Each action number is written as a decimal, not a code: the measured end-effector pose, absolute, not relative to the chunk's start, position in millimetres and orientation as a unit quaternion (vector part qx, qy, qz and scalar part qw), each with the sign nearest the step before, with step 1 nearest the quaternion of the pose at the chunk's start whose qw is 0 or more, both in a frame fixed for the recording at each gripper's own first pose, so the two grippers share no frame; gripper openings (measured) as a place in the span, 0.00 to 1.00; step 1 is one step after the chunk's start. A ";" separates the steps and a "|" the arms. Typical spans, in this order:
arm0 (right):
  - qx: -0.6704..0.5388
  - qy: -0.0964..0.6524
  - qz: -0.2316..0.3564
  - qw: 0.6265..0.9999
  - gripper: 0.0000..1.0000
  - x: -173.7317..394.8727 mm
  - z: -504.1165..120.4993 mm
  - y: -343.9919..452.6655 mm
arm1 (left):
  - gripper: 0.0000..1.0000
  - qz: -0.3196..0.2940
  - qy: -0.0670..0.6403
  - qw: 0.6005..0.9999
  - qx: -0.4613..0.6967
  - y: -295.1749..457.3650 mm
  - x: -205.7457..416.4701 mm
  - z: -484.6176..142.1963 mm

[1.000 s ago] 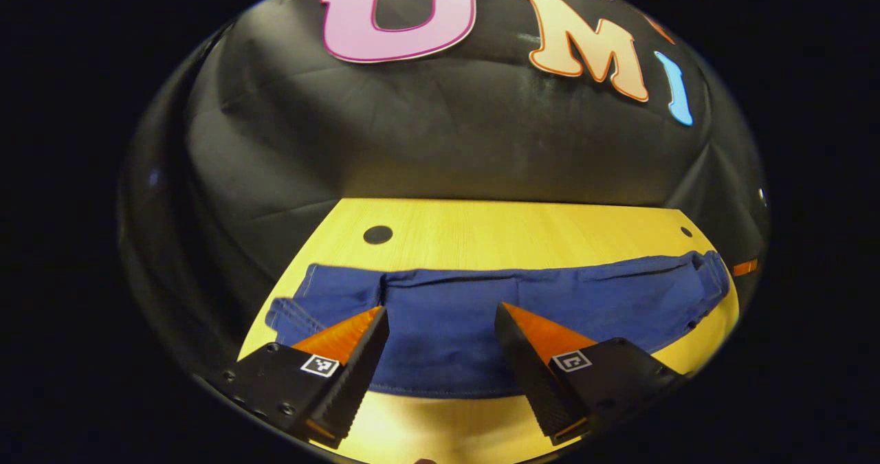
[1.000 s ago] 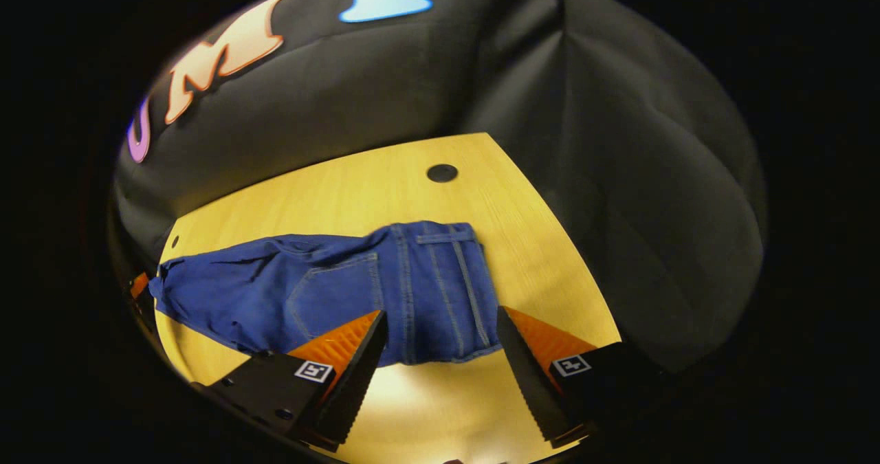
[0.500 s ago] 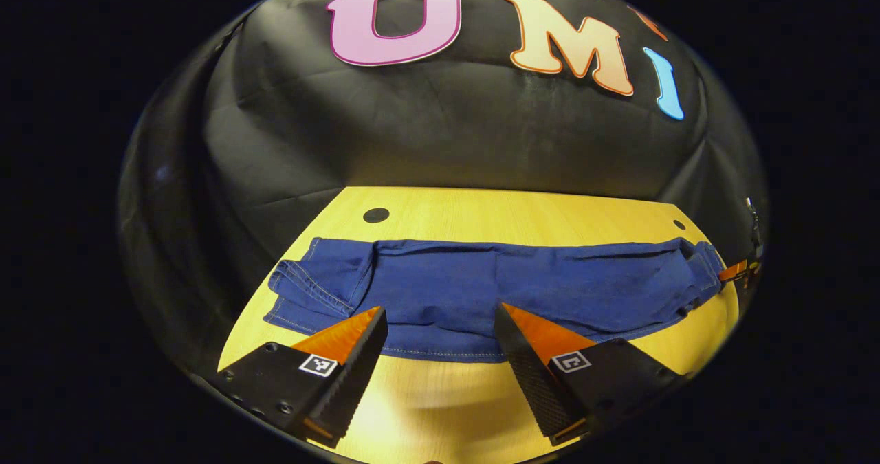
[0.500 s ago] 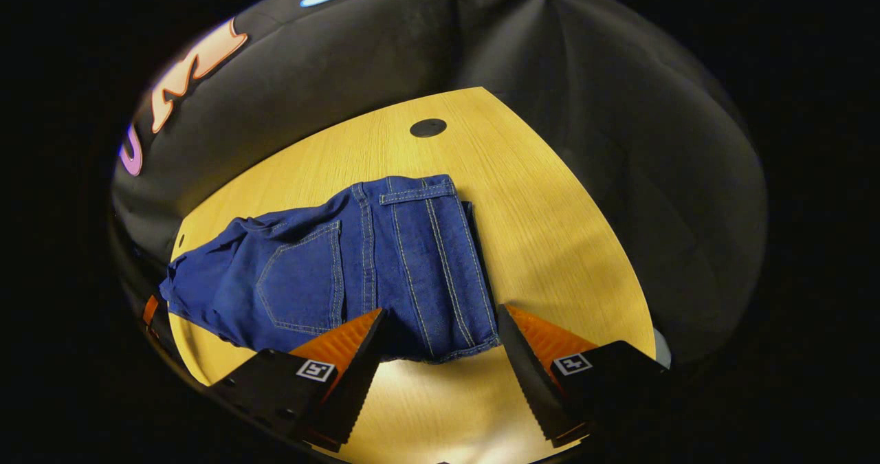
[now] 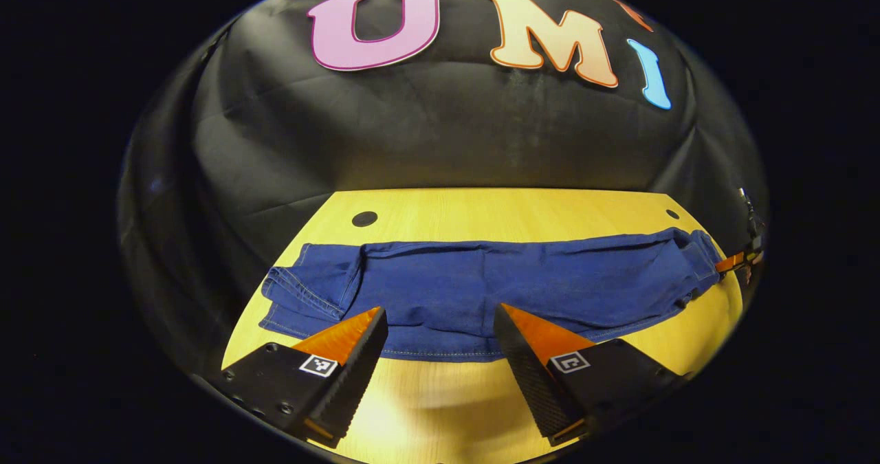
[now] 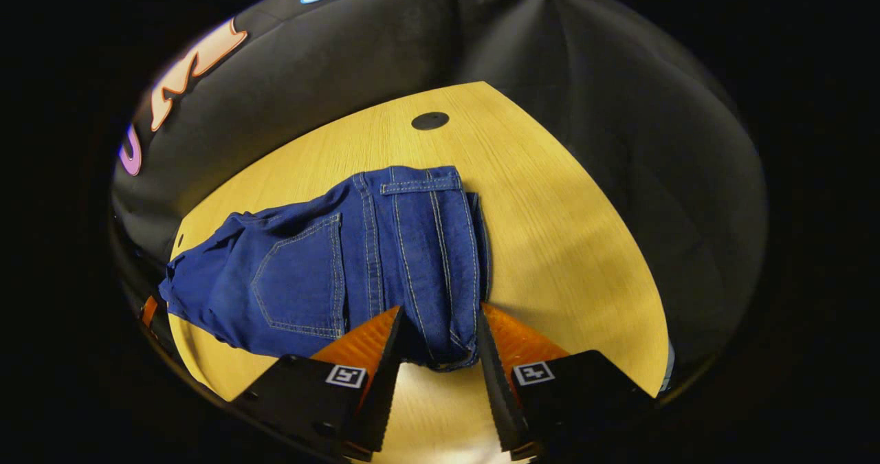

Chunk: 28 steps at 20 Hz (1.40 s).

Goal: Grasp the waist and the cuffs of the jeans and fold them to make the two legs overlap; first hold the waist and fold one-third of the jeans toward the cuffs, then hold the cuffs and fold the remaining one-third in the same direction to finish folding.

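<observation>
Lying lengthwise along the table [image 5: 481,206], jeans [image 5: 495,289]; right tool [image 6: 433,333] pinching waist; left tool [image 5: 440,333] spread.

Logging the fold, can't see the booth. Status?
Right gripper closing around the waist end of the jeans, grip unconfirmed. Left gripper open, hovering over the legs. Wooden table: nothing in the way.
</observation>
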State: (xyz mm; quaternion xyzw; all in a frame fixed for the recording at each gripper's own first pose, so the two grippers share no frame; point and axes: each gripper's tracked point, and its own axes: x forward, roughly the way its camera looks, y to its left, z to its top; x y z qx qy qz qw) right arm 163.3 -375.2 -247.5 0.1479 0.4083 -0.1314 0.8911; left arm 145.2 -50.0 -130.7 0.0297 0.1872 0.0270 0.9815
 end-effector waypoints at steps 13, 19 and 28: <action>0.167 0.381 -0.174 0.892 0.06 170.1 -236.2 -369.2 | 0.96 0.011 0.183 0.983 0.028 -59.9 145.2 -130.2; 0.129 0.299 -0.162 0.931 0.03 179.8 -162.5 -342.2 | 0.95 0.012 0.179 0.984 0.017 -47.3 139.8 -128.7; 0.166 0.216 -0.032 0.962 0.02 230.8 -64.2 -195.6 | 0.95 0.012 0.162 0.987 -0.010 -14.9 135.7 -121.8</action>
